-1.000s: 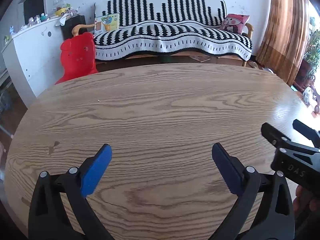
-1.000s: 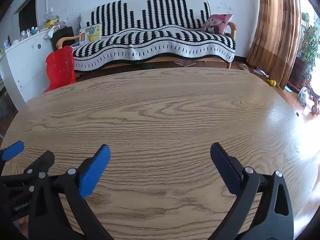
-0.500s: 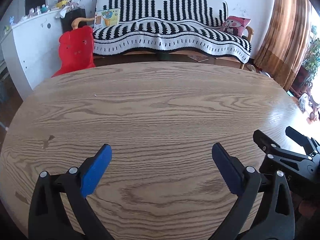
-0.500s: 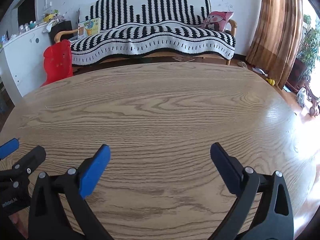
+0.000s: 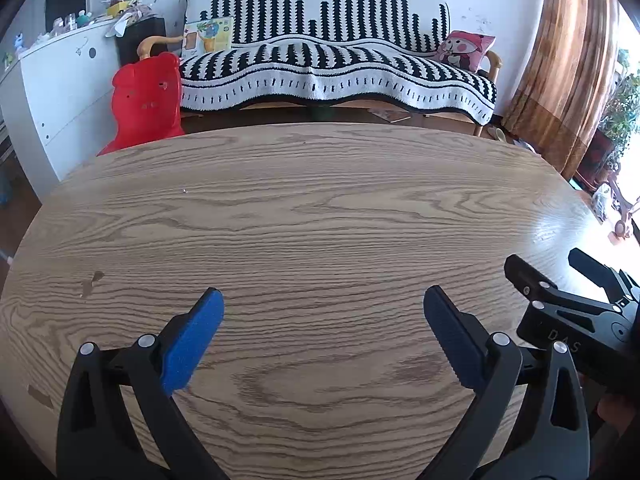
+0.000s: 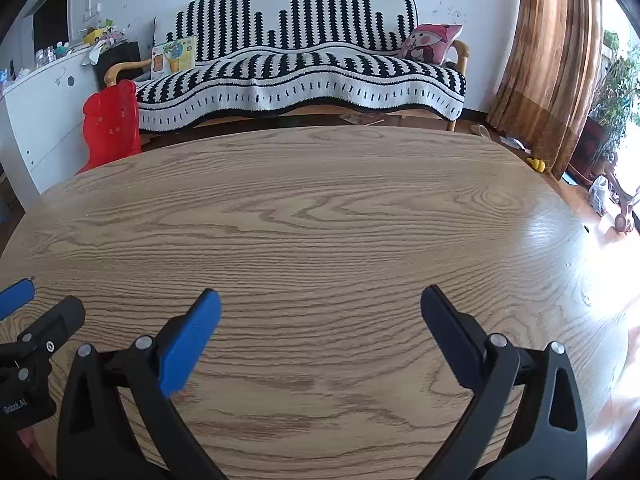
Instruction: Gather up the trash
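Left wrist view: left gripper (image 5: pixel 322 328) and right gripper (image 6: pixel 320 326) both spread wide, empty, over bare counter (image 5: pixel 320 208); no trash visible, so searching comes next.

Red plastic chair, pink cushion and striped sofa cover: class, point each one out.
Red plastic chair (image 5: pixel 146 100), left wrist view, middle of its backrest.
Pink cushion (image 6: pixel 430 42), right wrist view, its printed face.
Striped sofa cover (image 5: pixel 320 72), left wrist view, seat drape.

White letters "DAS" stand on the black body of the right tongs (image 5: pixel 556 276), at four o'clock in the left wrist view; the other lettering is unreadable.
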Action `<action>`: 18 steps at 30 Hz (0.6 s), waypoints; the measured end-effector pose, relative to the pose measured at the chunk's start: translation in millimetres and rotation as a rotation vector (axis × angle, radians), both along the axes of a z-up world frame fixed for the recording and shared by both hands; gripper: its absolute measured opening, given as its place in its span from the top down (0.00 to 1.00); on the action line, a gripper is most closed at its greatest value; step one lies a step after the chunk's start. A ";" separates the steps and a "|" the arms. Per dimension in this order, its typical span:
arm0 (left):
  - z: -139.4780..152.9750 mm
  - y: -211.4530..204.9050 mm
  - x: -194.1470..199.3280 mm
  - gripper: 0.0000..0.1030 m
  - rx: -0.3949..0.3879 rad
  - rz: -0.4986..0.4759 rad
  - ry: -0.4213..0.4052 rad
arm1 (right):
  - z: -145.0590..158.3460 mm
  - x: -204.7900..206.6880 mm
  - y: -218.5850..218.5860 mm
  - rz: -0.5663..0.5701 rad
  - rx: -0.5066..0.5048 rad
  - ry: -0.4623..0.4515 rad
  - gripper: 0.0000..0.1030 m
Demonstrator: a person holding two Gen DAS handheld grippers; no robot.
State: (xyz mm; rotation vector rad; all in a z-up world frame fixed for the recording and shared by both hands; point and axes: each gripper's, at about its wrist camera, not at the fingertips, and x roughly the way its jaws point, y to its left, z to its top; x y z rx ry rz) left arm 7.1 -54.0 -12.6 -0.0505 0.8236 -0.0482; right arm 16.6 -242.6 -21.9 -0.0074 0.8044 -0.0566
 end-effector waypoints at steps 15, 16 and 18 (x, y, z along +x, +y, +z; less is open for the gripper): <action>-1.1 -2.0 -2.9 0.06 -0.026 -0.013 0.013 | -1.7 0.4 5.2 0.009 -0.022 0.004 0.06; -1.4 -2.0 -2.6 0.06 -0.027 -0.013 0.015 | -2.2 0.1 4.9 0.007 -0.023 0.004 0.06; -1.7 -1.7 -2.1 0.06 -0.029 -0.011 0.017 | -3.0 0.3 4.2 0.005 -0.023 0.006 0.06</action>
